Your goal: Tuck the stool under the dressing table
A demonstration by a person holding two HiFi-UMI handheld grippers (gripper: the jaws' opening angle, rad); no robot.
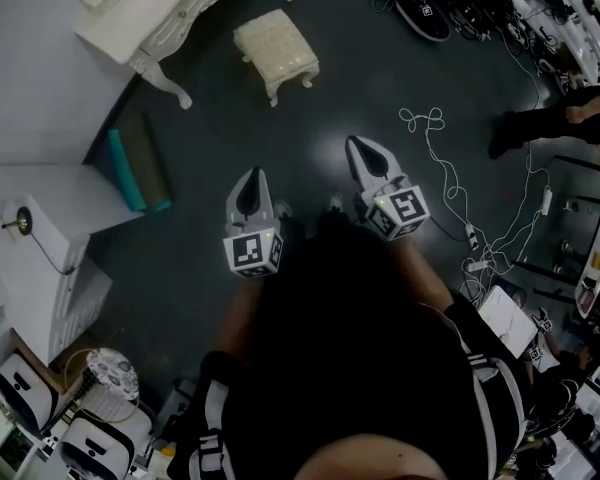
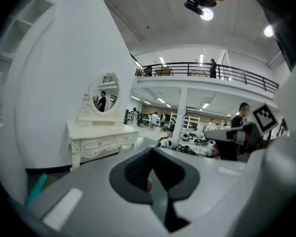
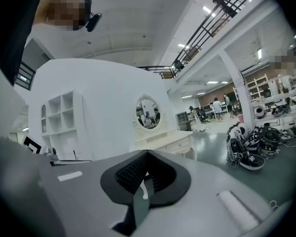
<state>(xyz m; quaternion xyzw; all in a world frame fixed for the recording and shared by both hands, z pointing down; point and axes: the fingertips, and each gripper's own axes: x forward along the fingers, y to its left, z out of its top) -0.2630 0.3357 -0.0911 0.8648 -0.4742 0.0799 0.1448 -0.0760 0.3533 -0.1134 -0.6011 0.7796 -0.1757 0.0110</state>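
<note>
Dark grey workshop floor (image 1: 310, 158) strewn with white cables (image 1: 450, 183), cream stool (image 1: 276, 50) stood out in the open just beside the white dressing table (image 1: 160, 13), left gripper (image 1: 250, 200) and right gripper (image 1: 372, 163) both closed and empty, held level well short of it

Bare floor (image 1: 310, 153) lies open between me and the stool (image 1: 275, 50); cables (image 1: 446, 183) sprawl right, teal boards (image 1: 132, 173) left.
</note>
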